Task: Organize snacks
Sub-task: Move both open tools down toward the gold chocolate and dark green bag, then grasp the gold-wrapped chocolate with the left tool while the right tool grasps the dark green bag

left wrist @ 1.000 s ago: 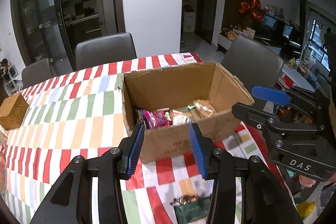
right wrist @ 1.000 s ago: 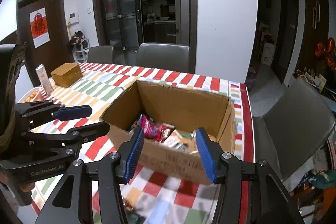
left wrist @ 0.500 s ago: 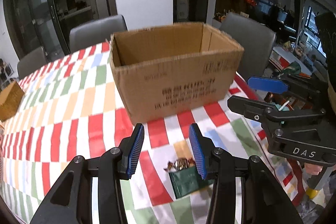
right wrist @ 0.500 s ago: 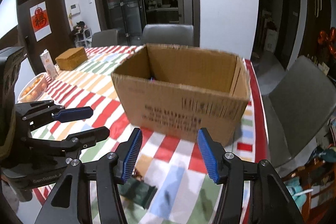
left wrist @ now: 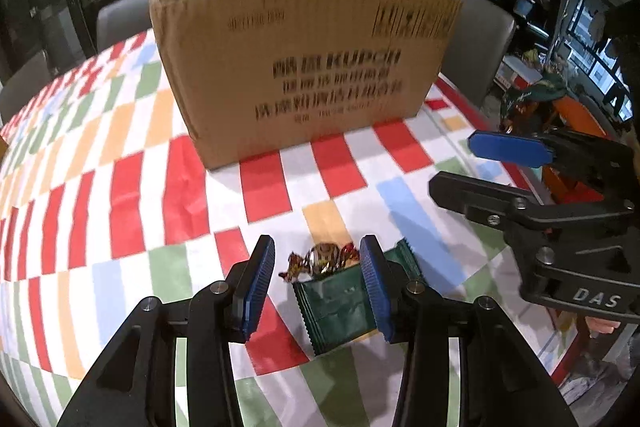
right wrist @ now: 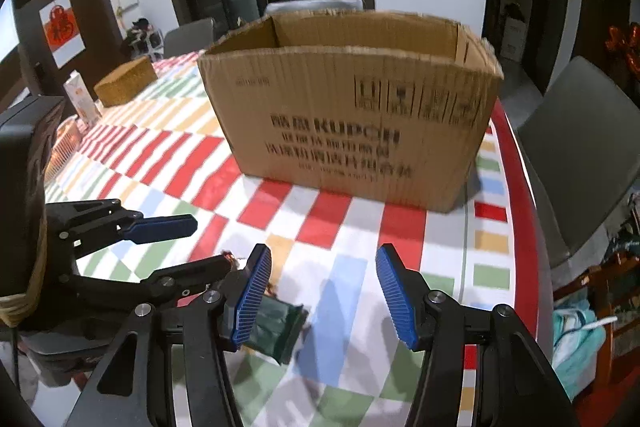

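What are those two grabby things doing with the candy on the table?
A person holds a grabbing tool in each hand and is tidying snacks. The left tool is open just above a dark green snack packet and a shiny wrapped candy on the checked tablecloth. The right tool is open beside them, holding nothing. The cardboard box stands behind on the table. Nothing is grabbed yet.
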Motion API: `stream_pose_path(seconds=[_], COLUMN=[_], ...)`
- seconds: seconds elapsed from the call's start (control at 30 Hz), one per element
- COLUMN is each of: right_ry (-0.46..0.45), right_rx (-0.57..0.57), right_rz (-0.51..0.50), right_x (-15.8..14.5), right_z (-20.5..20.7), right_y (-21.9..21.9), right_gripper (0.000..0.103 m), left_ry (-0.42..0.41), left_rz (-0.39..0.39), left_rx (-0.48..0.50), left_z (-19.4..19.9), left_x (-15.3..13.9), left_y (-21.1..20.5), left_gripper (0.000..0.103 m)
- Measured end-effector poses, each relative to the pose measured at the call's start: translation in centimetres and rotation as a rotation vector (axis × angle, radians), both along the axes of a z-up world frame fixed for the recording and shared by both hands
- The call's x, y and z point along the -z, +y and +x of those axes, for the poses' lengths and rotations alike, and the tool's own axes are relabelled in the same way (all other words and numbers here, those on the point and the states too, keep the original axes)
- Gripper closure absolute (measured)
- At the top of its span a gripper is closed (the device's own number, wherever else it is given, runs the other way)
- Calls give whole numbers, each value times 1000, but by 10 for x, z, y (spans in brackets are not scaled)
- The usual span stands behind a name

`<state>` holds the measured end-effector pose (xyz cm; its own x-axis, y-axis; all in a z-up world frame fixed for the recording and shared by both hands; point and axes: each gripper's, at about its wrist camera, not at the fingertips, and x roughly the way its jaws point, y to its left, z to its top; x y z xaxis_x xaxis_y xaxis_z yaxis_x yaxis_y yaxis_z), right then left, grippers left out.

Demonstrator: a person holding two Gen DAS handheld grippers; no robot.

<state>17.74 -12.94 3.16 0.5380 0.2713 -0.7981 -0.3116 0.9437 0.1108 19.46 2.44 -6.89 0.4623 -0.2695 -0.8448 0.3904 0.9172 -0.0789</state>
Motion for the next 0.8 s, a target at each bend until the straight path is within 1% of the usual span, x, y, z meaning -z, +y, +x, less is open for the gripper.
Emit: stream_pose_path(seconds=[0.23, 0.43, 0.57, 0.63, 0.7, 0.77, 0.8], right_ry=[54, 76, 83, 88, 95, 104, 107], right_rx=[21, 27, 33, 35, 37, 37, 38], right_rz=[-9, -11, -19, -20, -18, -9, -7], right_x=[18, 25, 27, 29, 31, 33, 34], right_z=[0, 2, 4, 5, 5, 5, 5], right_y=[1, 1, 0, 0, -1, -2, -2], right_gripper=[47, 47, 47, 47, 47, 47, 47], left_ry=[48, 65, 67, 70, 50, 43, 40], left_rz=[1, 3, -13, -16, -4, -2, -6], left_rx=[-4, 1, -6, -10, -12, -9, -7], left_z=[8, 15, 18, 19, 18, 19, 19], left_x=[27, 37, 40, 43, 43, 43, 43], left_y=[-1, -5, -5, -6, -9, -10, -10], left_gripper=[59, 59, 59, 61, 62, 68, 72])
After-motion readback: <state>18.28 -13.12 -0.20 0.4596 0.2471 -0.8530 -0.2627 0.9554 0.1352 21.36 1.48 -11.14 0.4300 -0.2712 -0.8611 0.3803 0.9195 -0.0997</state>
